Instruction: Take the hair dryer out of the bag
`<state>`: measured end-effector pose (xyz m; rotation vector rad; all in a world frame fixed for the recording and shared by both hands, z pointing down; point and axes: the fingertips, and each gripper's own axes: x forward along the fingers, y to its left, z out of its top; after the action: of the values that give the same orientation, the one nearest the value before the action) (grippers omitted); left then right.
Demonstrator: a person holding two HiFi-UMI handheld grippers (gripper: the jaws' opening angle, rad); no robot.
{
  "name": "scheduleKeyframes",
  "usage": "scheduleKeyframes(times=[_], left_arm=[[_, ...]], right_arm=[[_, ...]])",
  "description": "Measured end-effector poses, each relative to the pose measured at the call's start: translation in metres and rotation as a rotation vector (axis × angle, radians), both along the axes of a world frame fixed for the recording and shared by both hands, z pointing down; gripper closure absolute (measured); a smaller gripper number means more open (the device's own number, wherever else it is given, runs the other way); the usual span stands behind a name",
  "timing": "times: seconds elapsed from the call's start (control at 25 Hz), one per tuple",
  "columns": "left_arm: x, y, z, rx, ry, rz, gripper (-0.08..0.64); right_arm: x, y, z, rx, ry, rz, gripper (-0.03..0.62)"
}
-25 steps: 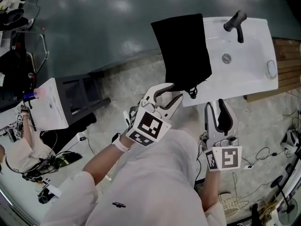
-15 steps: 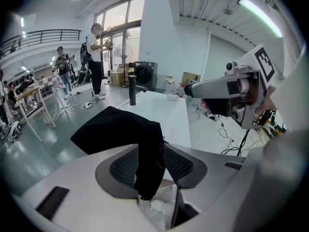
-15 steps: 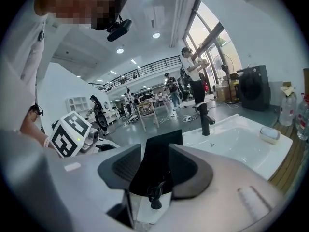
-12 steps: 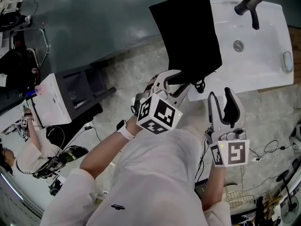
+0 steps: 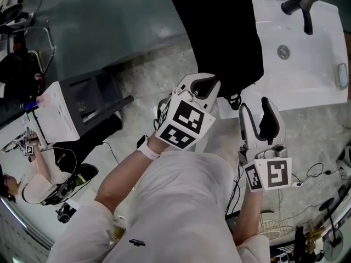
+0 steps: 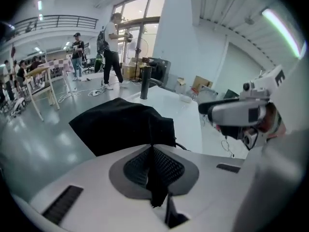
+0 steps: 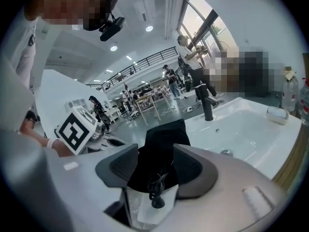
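Left gripper view: left gripper (image 6: 153,153) clamped on bag (image 6: 120,124) fabric; head view obscures pinch.

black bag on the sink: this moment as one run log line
left gripper: shut on black bag edge | right gripper: jaws opening, drawstring between them, ungripped | bag on sink | hair dryer: not visible

The bag (image 5: 222,37) covers the sink's (image 5: 307,64) left end and droops over its near rim, so that side is blocked, with the left gripper (image 5: 204,85) clamped on the cloth there. Right of the bag the basin lies open as far as the faucet (image 5: 300,4) at the far corner. The right gripper's (image 5: 260,116) jaws are opening with nothing pinched, and the bag's cord (image 5: 235,100) dangles just ahead of their gap.
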<state>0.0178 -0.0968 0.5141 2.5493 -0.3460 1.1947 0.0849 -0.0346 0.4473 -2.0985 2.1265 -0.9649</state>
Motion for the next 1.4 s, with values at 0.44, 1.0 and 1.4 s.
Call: scheduleKeyframes(times=[0.44,1.0,1.4], left_arm=[[0.024,-0.045,-0.016,0.071,0.063,-0.055,0.545],[0.035,-0.064,-0.009,0.098,0.111,-0.082,0.545],[0.027,-0.068,-0.012,0.093,0.135,-0.114,0.545]], right_arm=[[-0.014,-0.025,0.048,-0.145,-0.026,-0.014,0.353],[-0.017,-0.057,0.103,-0.329,0.054,-0.093,0.347],[-0.016,-0.066,0.122,-0.412,0.083,-0.067,0.36]])
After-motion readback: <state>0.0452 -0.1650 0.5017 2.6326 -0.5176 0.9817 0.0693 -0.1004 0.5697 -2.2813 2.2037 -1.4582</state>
